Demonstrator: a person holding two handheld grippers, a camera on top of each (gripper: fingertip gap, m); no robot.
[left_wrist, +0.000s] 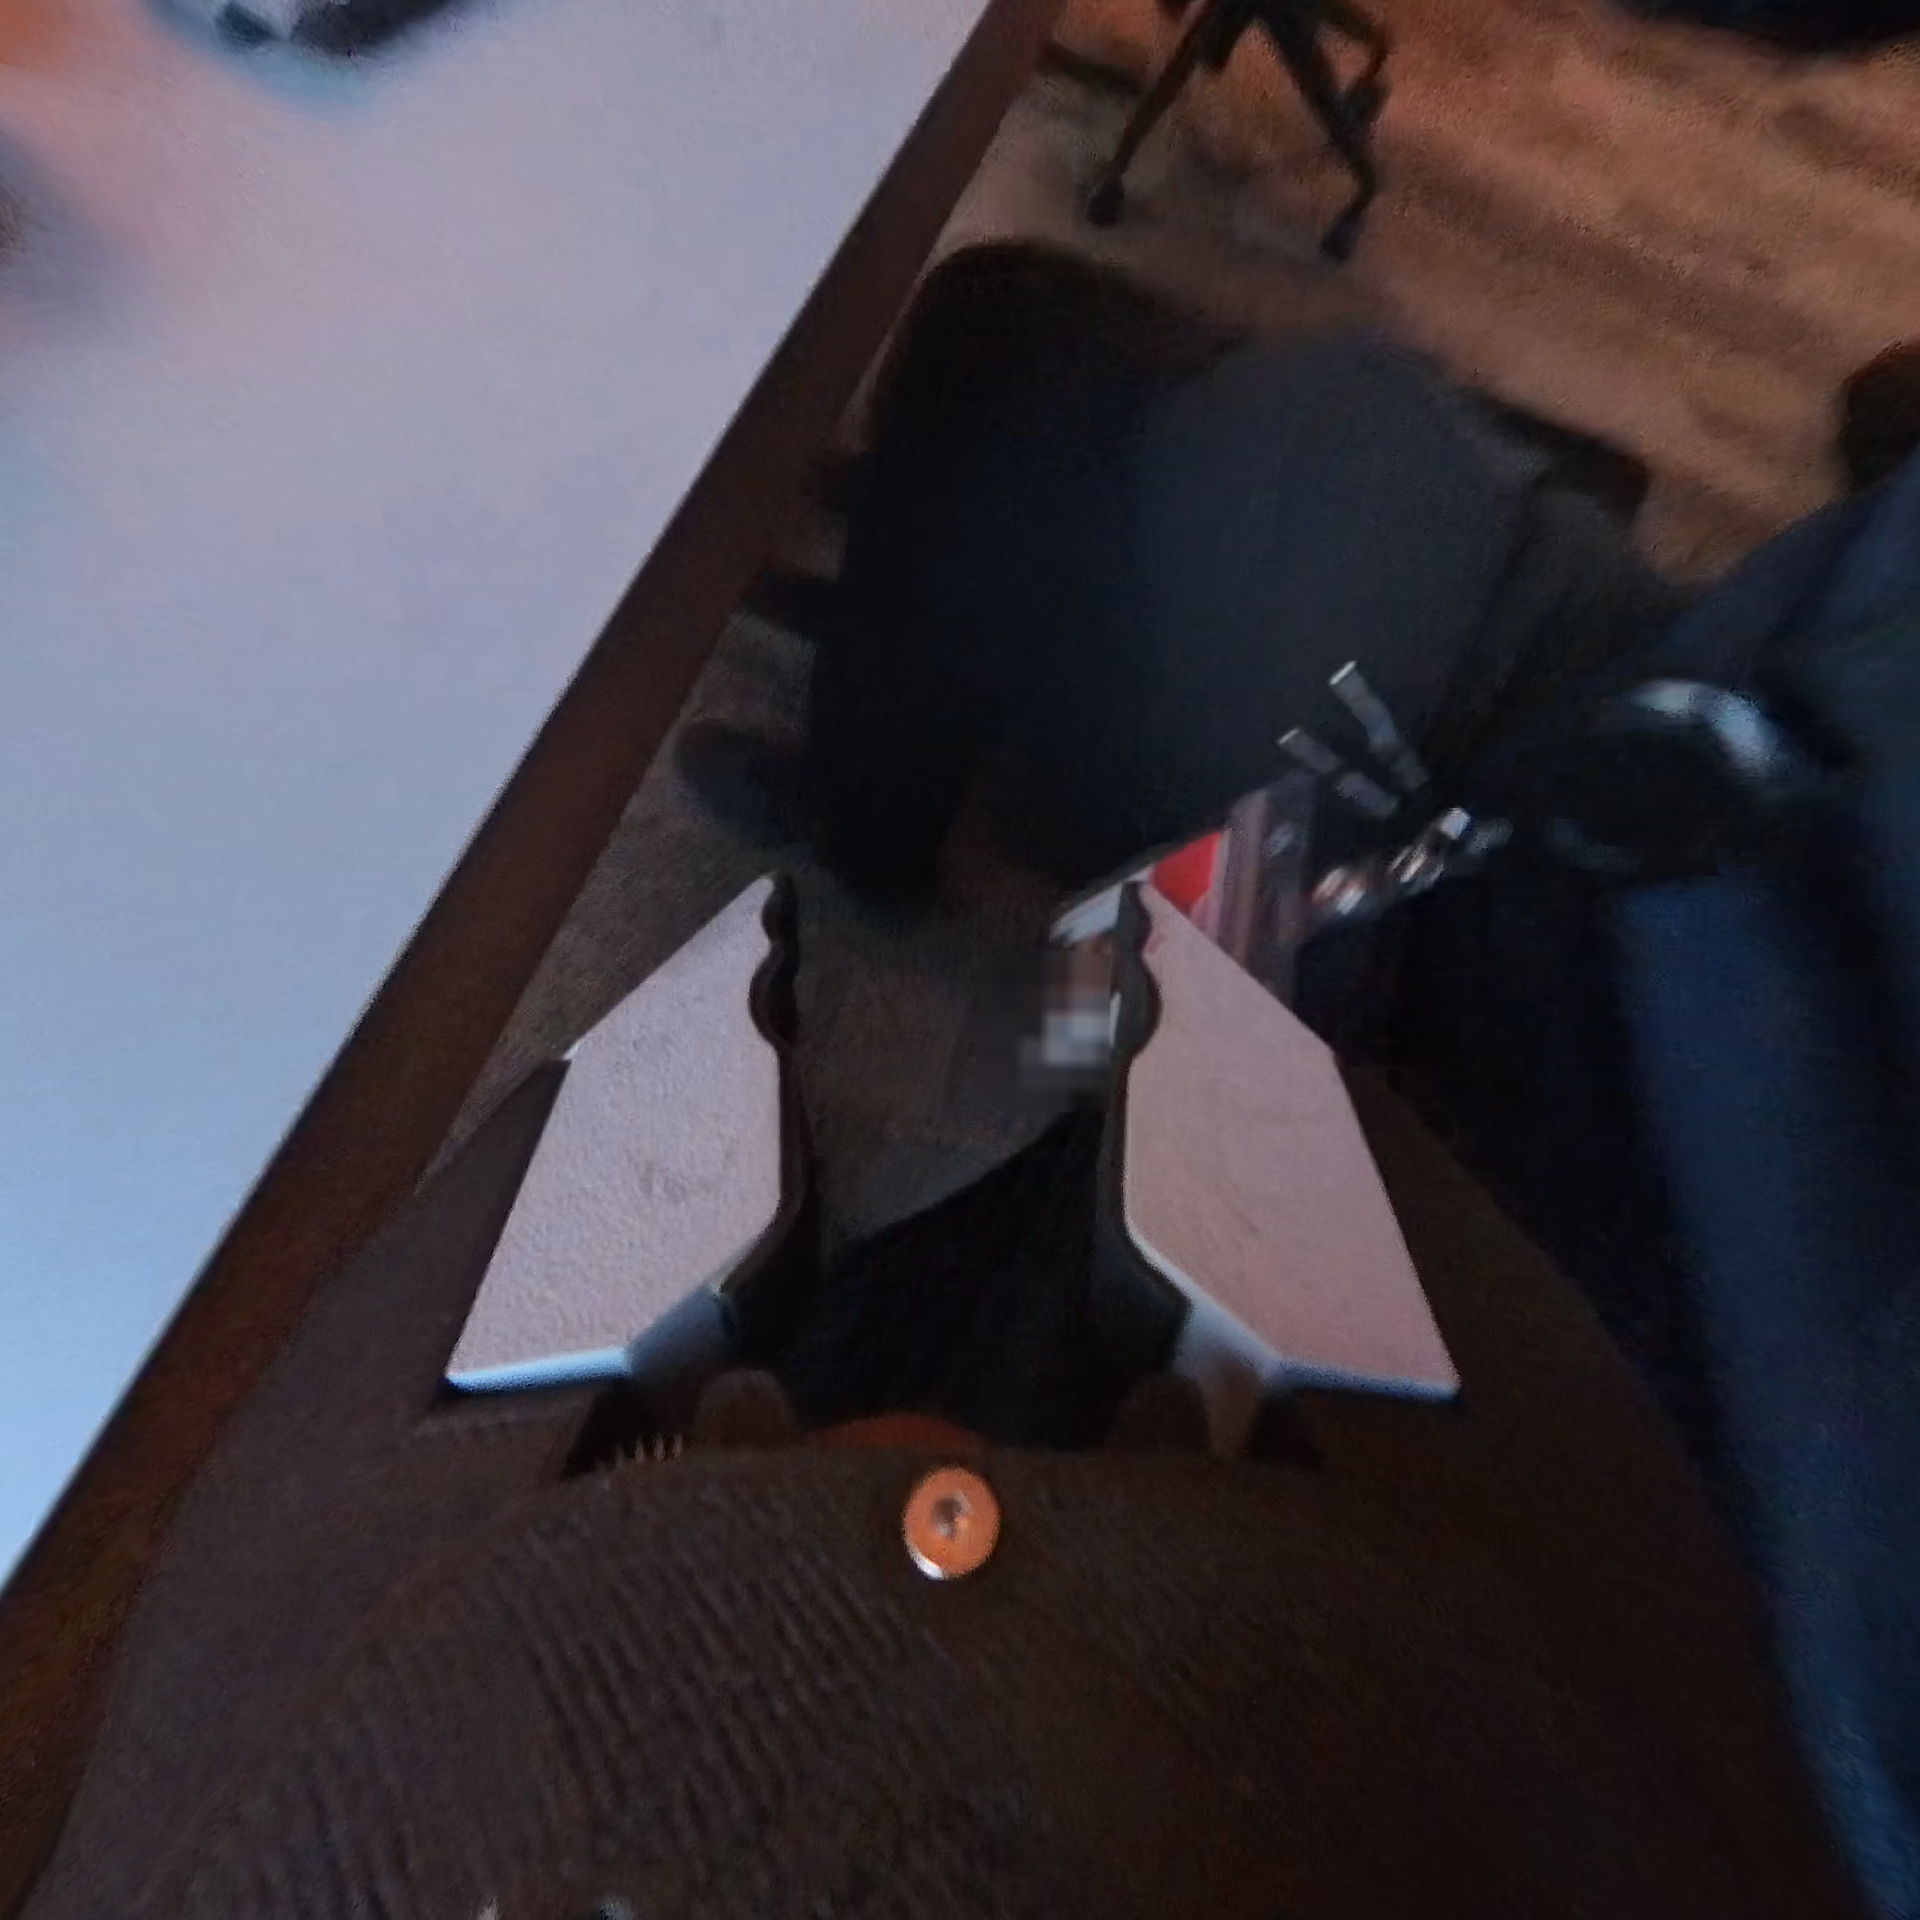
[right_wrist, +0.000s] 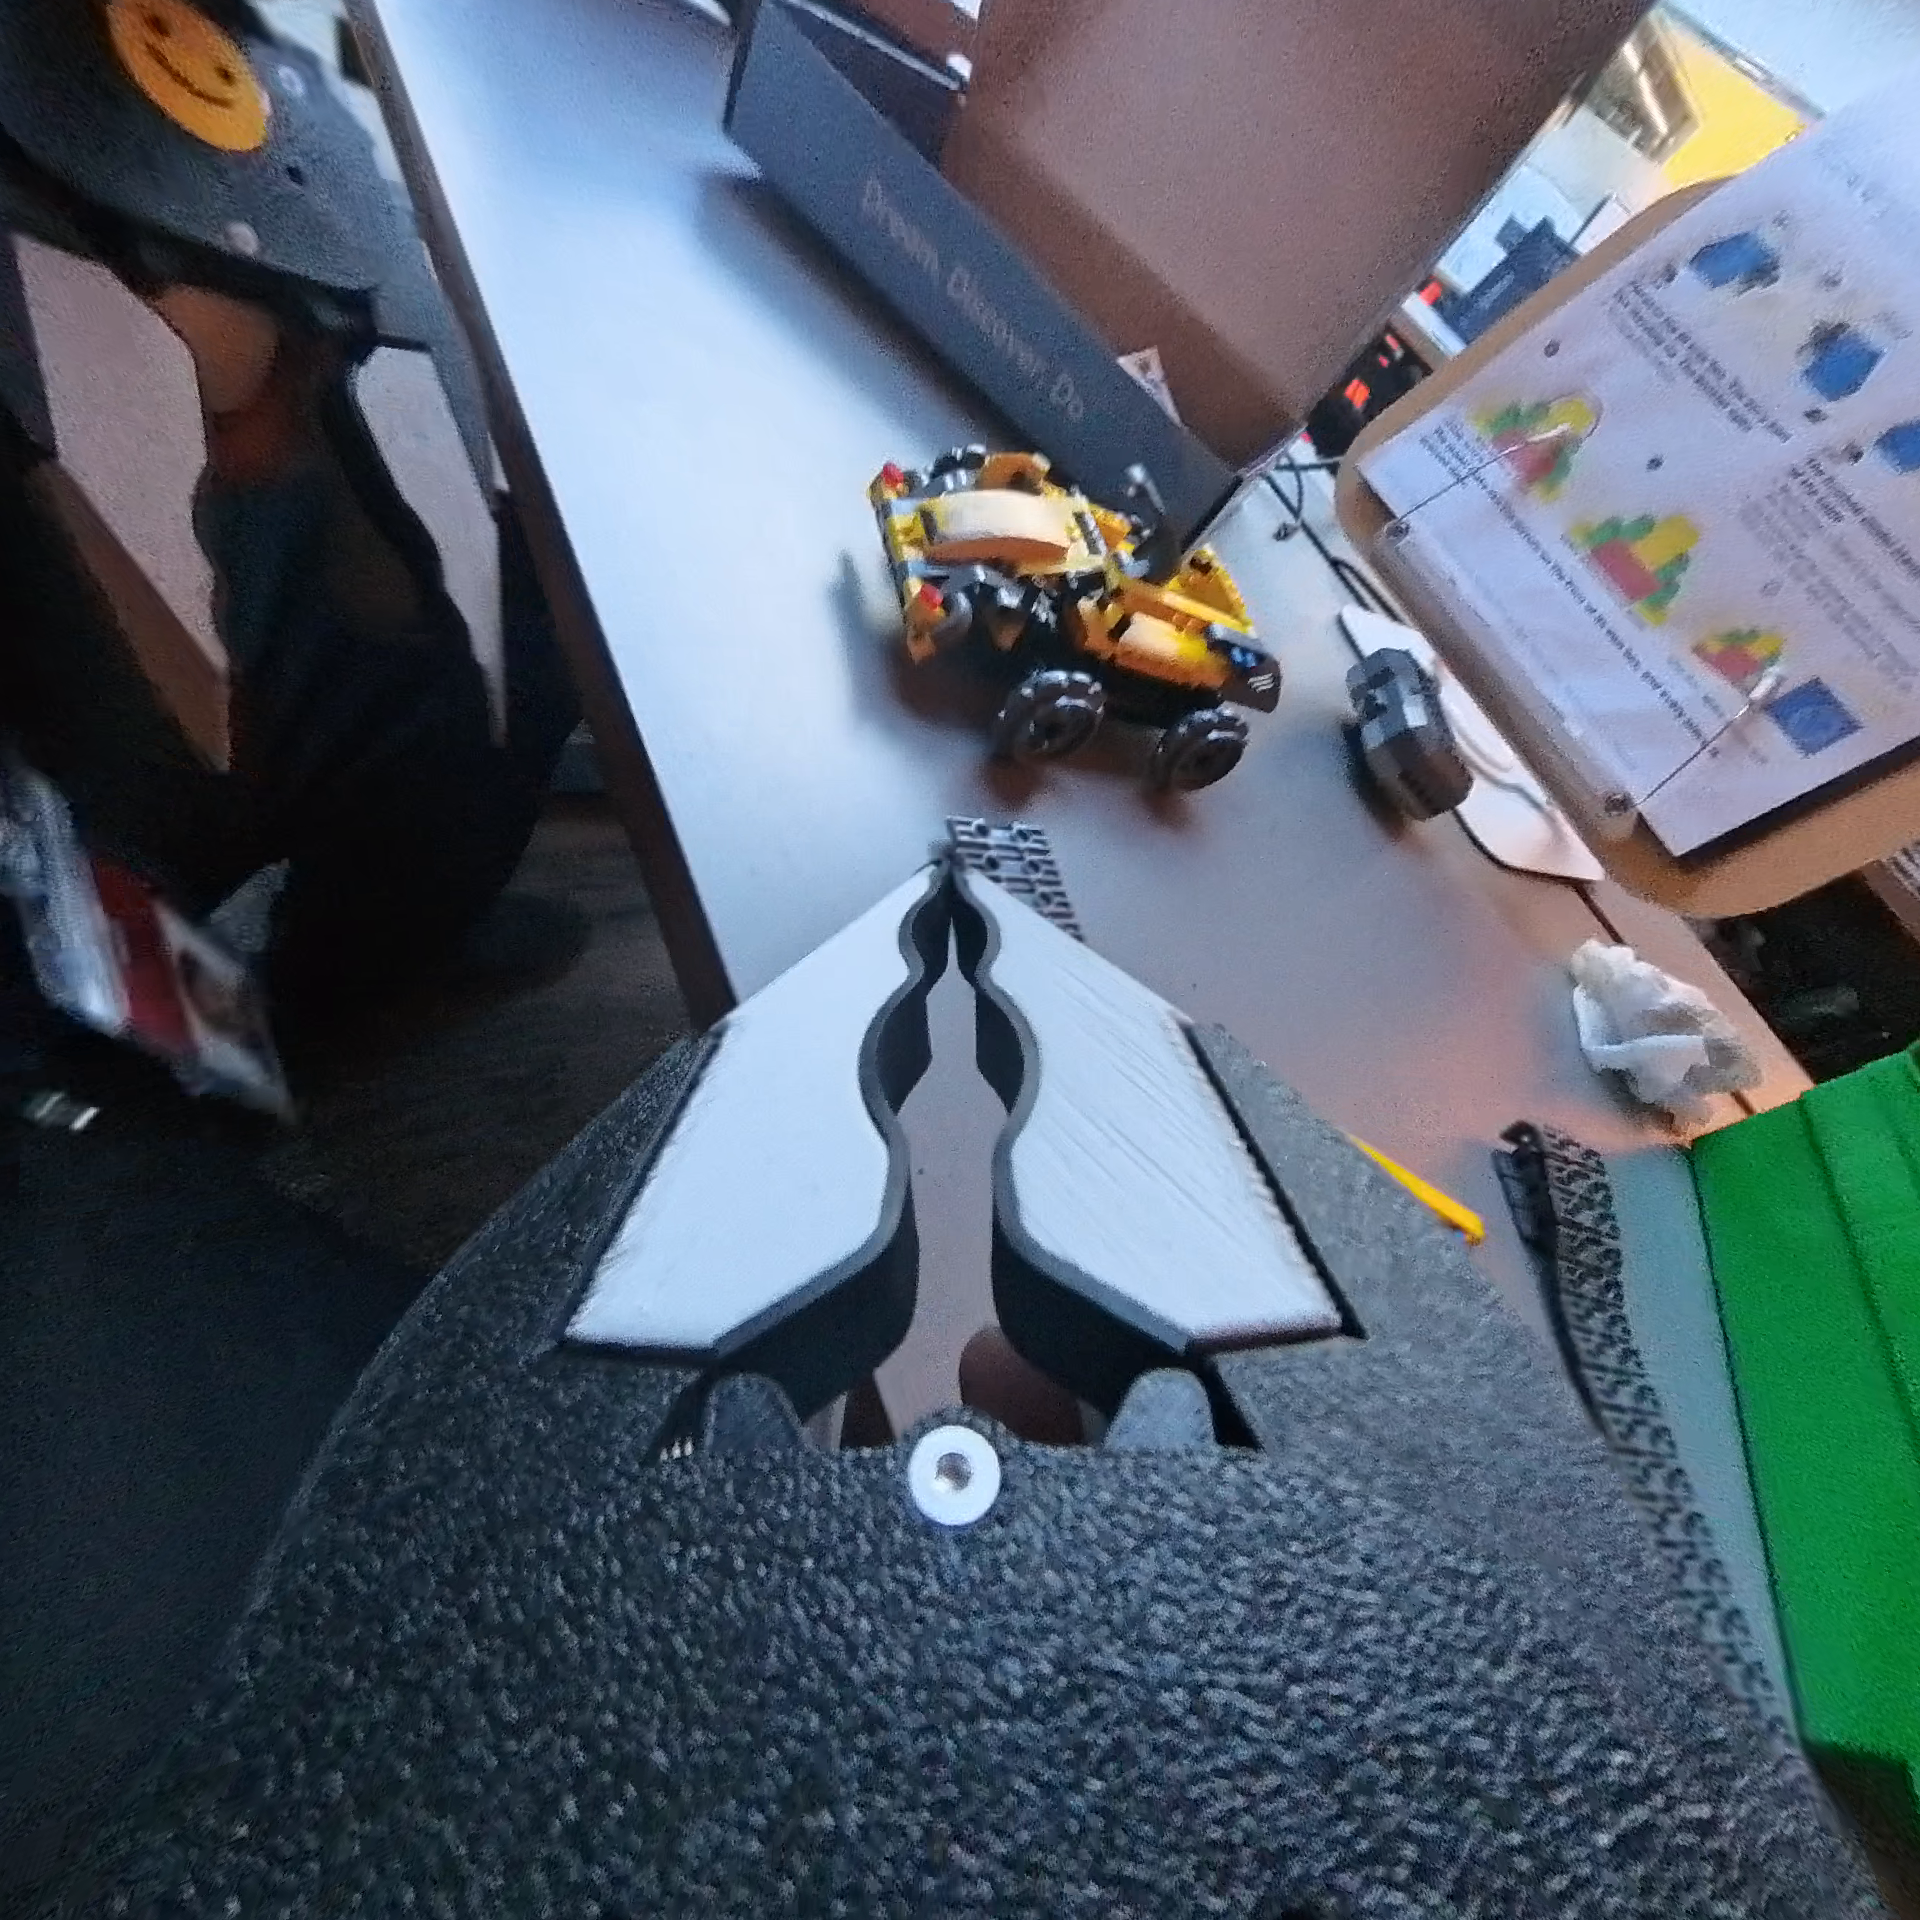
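Observation:
My right gripper (right_wrist: 949, 878) is shut low over the grey table (right_wrist: 665, 436). Its tips pinch the far end of a short black patterned strip (right_wrist: 1013, 857), which runs back under the right finger. A yellow and black brick-built vehicle (right_wrist: 1070, 592) stands on the table just beyond the tips. My left gripper (left_wrist: 956, 914) is open and empty. It points past the table's brown edge (left_wrist: 665, 686) toward the floor and a dark bulky object (left_wrist: 1091, 571). The left gripper's body (right_wrist: 312, 218), with a yellow round sticker, shows at the upper left of the right wrist view.
A long dark box (right_wrist: 977, 312) and an illustrated board (right_wrist: 1662, 468) stand behind the vehicle. A small black block (right_wrist: 1403, 738), crumpled paper (right_wrist: 1652, 1029), a yellow stick (right_wrist: 1423, 1195), a longer black strip (right_wrist: 1558, 1247) and a green object (right_wrist: 1818, 1351) lie to the right. A red and silver packet (left_wrist: 1216, 862) and a blue trouser leg (left_wrist: 1766, 1039) are beside the table. One gripper's finger ends stand about 20 cm off the other's.

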